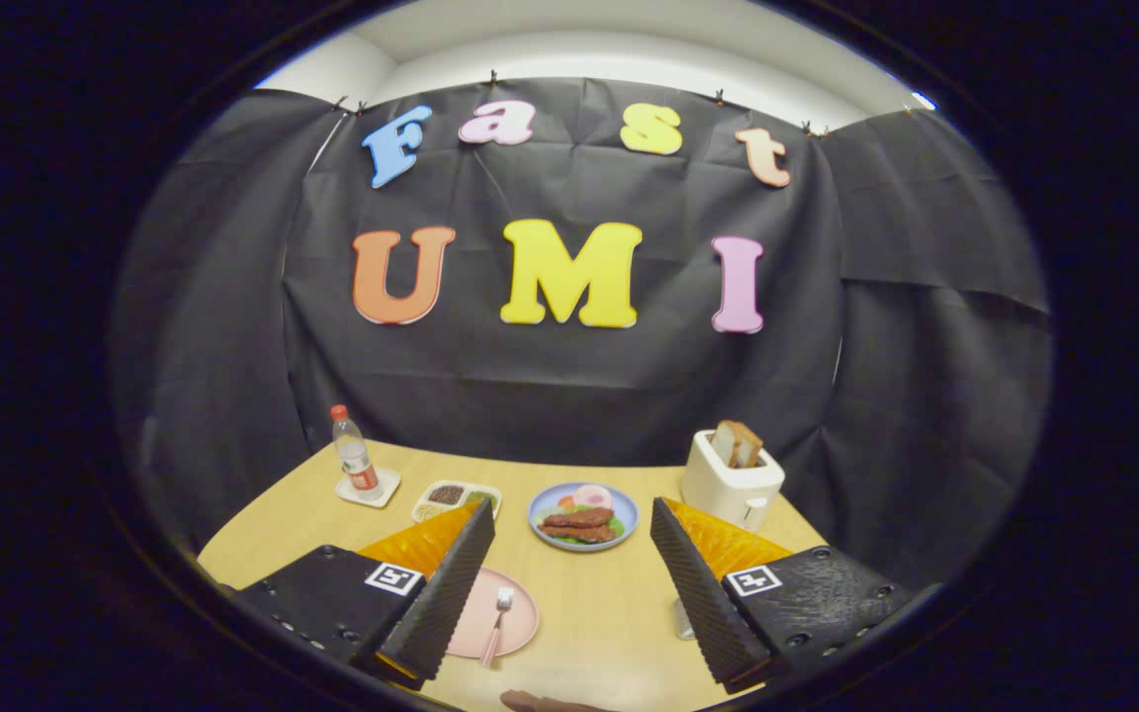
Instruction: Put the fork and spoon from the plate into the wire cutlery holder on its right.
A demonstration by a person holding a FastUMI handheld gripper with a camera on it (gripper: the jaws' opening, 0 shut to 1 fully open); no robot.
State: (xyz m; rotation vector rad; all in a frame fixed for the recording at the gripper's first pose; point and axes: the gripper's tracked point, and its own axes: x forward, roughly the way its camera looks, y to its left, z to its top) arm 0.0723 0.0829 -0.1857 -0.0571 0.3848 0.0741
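Note:
On the wooden table point(594, 618) lies a pink plate point(515, 618), partly covered by my left finger. A fork point(497, 611) with a pink handle lies on it, tines pointing away from me. My gripper point(571, 506) hovers above the table, open, with nothing between its fingers. The fork and plate are low between the fingers, close to the left one. A small grey thing point(683, 620) peeks out from behind the right finger; I cannot tell whether it is the wire holder. Any spoon is hidden.
Beyond the fingertips sits a blue plate of food point(582, 516). Left of it are a white divided tray point(456, 497) and a water bottle point(354, 457) on a coaster. A white toaster point(731, 483) with bread stands at the back right. A hand point(540, 703) shows at the near table edge.

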